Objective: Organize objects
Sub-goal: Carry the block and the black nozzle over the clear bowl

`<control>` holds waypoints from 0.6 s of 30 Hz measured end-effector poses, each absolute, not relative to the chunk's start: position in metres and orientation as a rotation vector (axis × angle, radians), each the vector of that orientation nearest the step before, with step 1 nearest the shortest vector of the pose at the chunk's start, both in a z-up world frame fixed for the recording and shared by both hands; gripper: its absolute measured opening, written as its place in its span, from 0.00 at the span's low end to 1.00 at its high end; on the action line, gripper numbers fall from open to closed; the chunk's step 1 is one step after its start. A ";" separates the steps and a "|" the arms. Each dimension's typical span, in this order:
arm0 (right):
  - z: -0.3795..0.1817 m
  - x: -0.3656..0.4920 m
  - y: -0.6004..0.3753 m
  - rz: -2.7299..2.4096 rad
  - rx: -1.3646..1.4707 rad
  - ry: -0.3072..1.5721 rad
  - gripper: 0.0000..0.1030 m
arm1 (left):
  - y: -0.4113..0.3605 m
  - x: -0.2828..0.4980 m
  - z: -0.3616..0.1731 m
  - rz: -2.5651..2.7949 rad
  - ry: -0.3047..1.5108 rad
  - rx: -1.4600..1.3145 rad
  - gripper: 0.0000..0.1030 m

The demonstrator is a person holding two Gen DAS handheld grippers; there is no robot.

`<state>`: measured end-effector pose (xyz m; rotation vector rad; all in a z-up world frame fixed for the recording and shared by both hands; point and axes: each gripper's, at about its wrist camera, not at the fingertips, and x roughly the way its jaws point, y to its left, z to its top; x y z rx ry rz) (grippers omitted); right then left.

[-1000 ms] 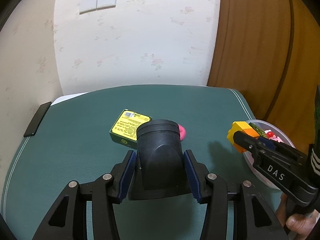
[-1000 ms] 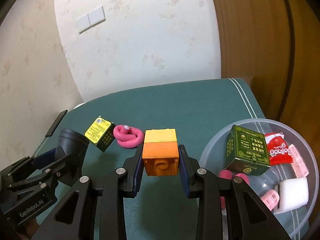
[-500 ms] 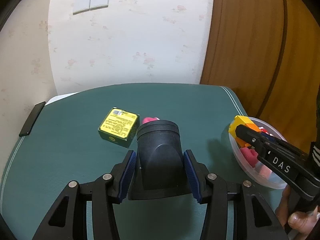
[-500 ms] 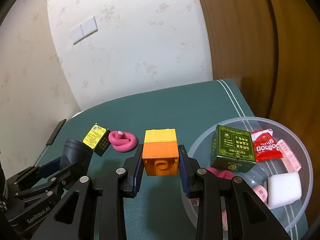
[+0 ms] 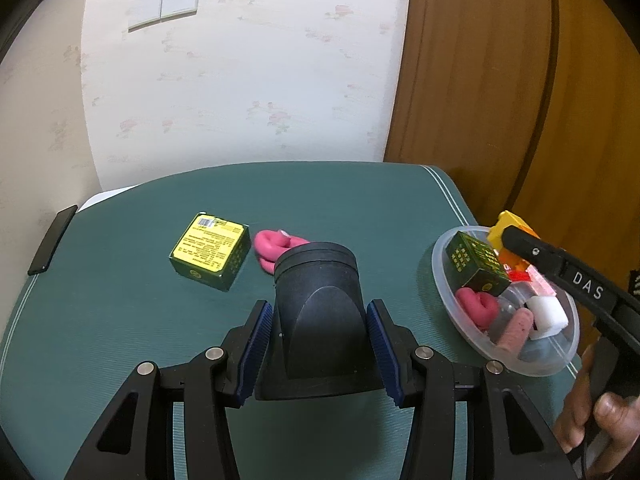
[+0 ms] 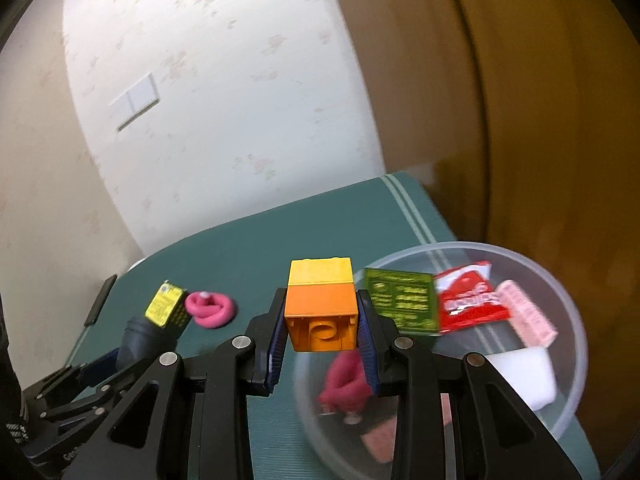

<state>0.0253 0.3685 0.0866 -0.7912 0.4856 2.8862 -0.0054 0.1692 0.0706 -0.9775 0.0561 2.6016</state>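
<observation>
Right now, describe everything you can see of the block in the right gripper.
The toy block is two stacked plastic bricks, yellow over orange, glossy and hard-looking. Its hollow orange underside, with a round tube inside, faces the camera. The right gripper clamps the orange brick's sides between its blue pads. It hangs above the near rim of the clear plastic bowl.

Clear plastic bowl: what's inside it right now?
The bowl holds a green box, red packet, pink wafer, white block and pink coil. The right gripper hides whatever lies beneath it.
</observation>
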 end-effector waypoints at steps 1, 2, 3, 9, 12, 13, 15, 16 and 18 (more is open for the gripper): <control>0.087 0.026 0.372 2.878 -0.786 0.491 0.32 | 0.171 -0.005 0.071 2.599 0.061 -0.977 0.51; 0.087 0.028 0.378 2.865 -0.779 0.497 0.32 | 0.173 -0.005 0.071 2.597 0.066 -0.976 0.51; 0.087 0.028 0.382 2.856 -0.775 0.498 0.32 | 0.175 -0.004 0.071 2.595 0.071 -0.974 0.51; 0.085 0.035 0.411 2.794 -0.762 0.511 0.32 | 0.187 -0.003 0.073 2.577 0.100 -0.969 0.51; 0.082 0.037 0.423 2.765 -0.768 0.510 0.32 | 0.194 -0.003 0.074 2.564 0.115 -0.967 0.50; 0.081 0.037 0.427 2.755 -0.773 0.511 0.32 | 0.198 -0.003 0.075 2.558 0.123 -0.966 0.50; 0.078 0.038 0.436 2.737 -0.790 0.512 0.32 | 0.206 -0.002 0.075 2.539 0.137 -0.966 0.50; 0.076 0.038 0.441 2.726 -0.797 0.514 0.32 | 0.209 -0.002 0.076 2.531 0.142 -0.966 0.50; 0.074 0.040 0.445 2.717 -0.808 0.523 0.32 | 0.218 -0.001 0.076 2.512 0.153 -0.964 0.51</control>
